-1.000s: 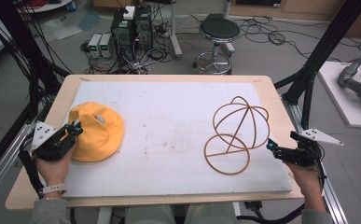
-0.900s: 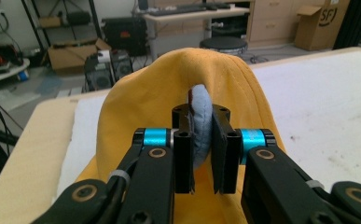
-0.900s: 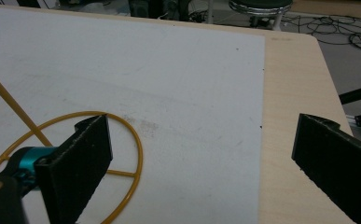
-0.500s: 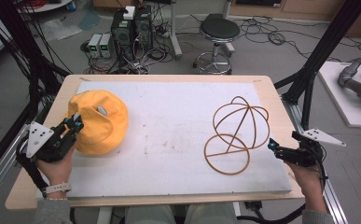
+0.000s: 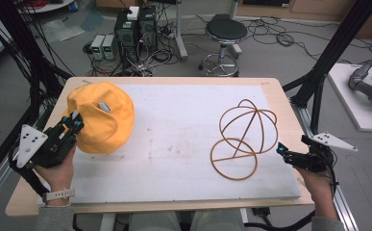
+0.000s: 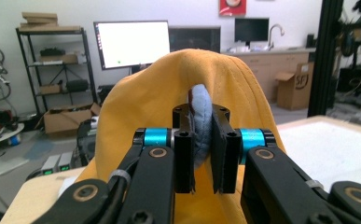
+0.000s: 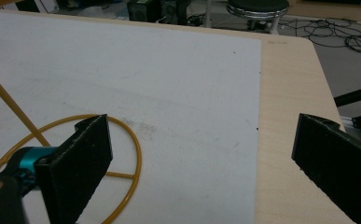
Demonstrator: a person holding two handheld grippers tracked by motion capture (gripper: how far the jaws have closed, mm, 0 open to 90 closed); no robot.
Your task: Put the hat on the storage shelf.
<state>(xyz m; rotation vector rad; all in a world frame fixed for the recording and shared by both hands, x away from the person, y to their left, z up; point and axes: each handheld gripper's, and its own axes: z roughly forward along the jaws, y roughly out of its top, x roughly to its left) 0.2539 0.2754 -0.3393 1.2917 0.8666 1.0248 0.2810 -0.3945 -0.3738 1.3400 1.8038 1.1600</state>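
Observation:
A yellow bucket hat (image 5: 102,118) hangs lifted at the table's left, and my left gripper (image 5: 75,122) is shut on its brim. In the left gripper view the pads pinch a blue-lined fold of the hat (image 6: 178,79) between the left gripper (image 6: 201,116) jaws, and the crown rises behind them. A yellow wire hat stand (image 5: 243,139), a flat ring with arched hoops, stands right of centre. My right gripper (image 5: 280,150) rests open beside the stand's right side. In its own view the right gripper (image 7: 206,154) jaws stand wide apart, with the stand's base ring (image 7: 134,154) at the left.
A white mat (image 5: 183,120) covers the wooden table (image 5: 289,106). Beyond the far edge are a black stool (image 5: 226,31), computer boxes (image 5: 135,24) and floor cables. Black frame posts (image 5: 328,62) flank the table on both sides.
My left gripper has risen with the hat, lifting it from flat on the mat and swinging it toward the far left. The right gripper has stayed still.

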